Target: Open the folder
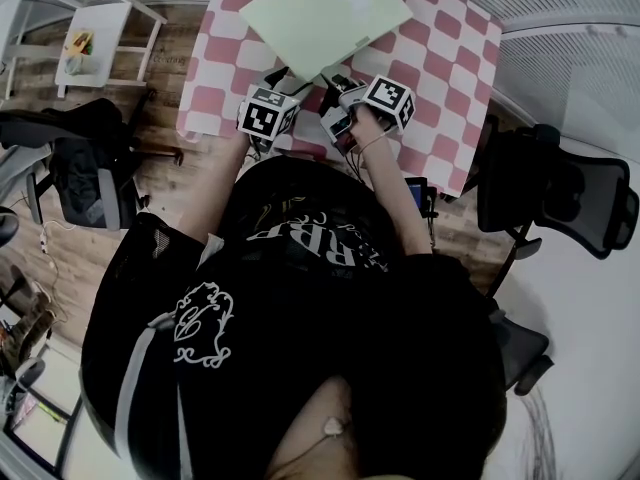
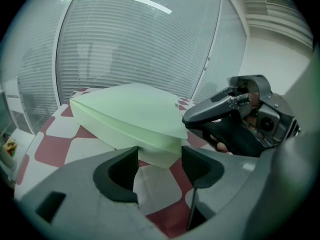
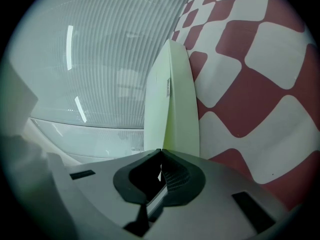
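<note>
A pale green folder [image 1: 325,13] lies closed on the red-and-white checked tablecloth [image 1: 440,63]. Its near corner points toward me. My left gripper [image 1: 283,76] stands open at that corner; in the left gripper view the folder [image 2: 130,114] has its corner tip between the two fingertips of the left gripper [image 2: 159,156], and I see no firm pinch. My right gripper [image 1: 336,84] is at the same corner from the right side. In the right gripper view the folder [image 3: 172,109] shows edge-on, and the right gripper [image 3: 160,153] is shut on its thin edge.
The table's near edge is right under my hands. A black office chair [image 1: 560,193] stands at the right, another dark chair [image 1: 90,173] at the left, and a white shelf [image 1: 95,28] at the far left. Window blinds [image 2: 140,39] rise behind the table.
</note>
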Tool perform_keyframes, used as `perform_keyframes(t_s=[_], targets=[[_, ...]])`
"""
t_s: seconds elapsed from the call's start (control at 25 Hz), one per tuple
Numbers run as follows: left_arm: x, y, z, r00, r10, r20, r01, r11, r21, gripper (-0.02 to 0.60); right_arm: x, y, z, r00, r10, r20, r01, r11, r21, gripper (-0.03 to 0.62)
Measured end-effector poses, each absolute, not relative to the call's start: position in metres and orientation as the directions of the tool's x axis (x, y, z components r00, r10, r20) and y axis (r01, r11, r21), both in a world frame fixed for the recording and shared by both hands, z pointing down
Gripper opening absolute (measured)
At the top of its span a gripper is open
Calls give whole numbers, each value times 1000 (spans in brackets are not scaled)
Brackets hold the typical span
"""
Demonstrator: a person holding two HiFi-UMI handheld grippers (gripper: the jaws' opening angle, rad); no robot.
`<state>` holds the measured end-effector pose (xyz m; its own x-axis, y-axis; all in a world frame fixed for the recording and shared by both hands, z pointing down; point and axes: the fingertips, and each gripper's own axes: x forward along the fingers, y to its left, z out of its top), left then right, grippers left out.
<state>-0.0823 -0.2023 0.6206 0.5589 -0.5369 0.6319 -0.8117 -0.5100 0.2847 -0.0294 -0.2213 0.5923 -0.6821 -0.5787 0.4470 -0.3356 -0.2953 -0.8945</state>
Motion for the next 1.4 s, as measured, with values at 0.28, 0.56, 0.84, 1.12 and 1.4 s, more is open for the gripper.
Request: perform_keyframes(t_s=[0.28, 0.56, 0.84, 1.12, 1.4], targets=[[-82, -203, 630, 600, -512, 615, -798, -432, 419, 281, -33, -224, 586, -696, -589, 411, -299, -283, -911, 11], [-81, -208, 632, 630, -483, 608, -776, -398, 488, 278, -35, -233, 577, -706, -595, 384, -277, -266, -923, 11], [-79, -210, 633, 643, -469, 606, -766, -366, 529, 268, -39, -242, 563, -714, -600, 361, -272, -237, -933, 12], [-79, -219, 633, 647, -465, 604, -762, -363, 537, 268, -44, -255, 552, -718, -610, 336, -248, -226, -942, 12], [-76, -222, 644, 603, -418, 679, -791, -422, 443, 219, -51, -267, 539, -742, -612, 275, -209, -178, -962, 11]])
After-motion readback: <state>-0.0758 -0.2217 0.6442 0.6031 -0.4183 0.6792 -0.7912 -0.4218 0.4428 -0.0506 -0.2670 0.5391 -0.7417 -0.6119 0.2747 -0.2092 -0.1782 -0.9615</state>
